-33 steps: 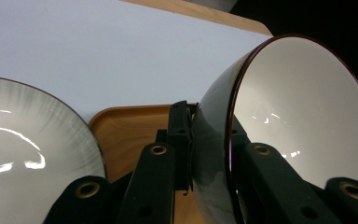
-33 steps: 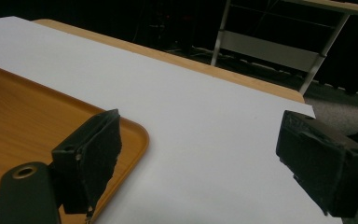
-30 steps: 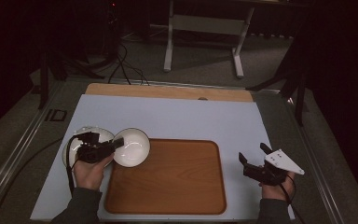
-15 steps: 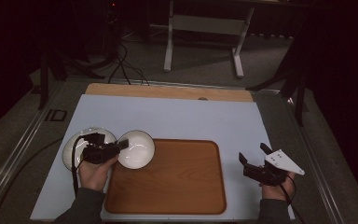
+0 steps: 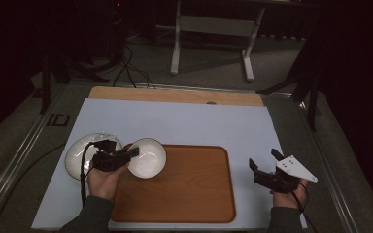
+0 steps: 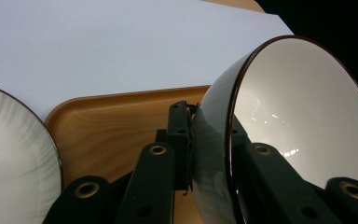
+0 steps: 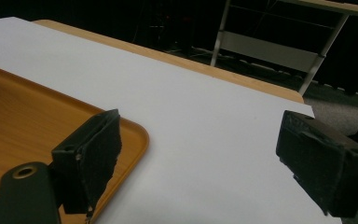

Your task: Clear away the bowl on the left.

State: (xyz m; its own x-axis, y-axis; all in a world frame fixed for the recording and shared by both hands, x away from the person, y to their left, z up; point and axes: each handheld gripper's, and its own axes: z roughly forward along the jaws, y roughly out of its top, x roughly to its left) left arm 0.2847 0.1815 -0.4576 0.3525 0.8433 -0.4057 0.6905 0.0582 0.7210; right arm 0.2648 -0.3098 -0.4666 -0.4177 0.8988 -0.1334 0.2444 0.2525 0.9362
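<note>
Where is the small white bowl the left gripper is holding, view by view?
High view: the bowl sits left of centre, over the wooden tray's left top corner, clamped by the left gripper.
Left gripper view: it takes up the right side, its rim between the jaws.
Right gripper view: not in it.
Shared landmark: the wooden tray.

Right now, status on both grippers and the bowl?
Left gripper shut on the bowl rim, bowl over the tray's left edge. Right gripper open, empty, beside tray. Plate left of bowl; tray bare.

Left tool (image 5: 132, 153) clamped; right tool (image 5: 263, 161) agape
</note>
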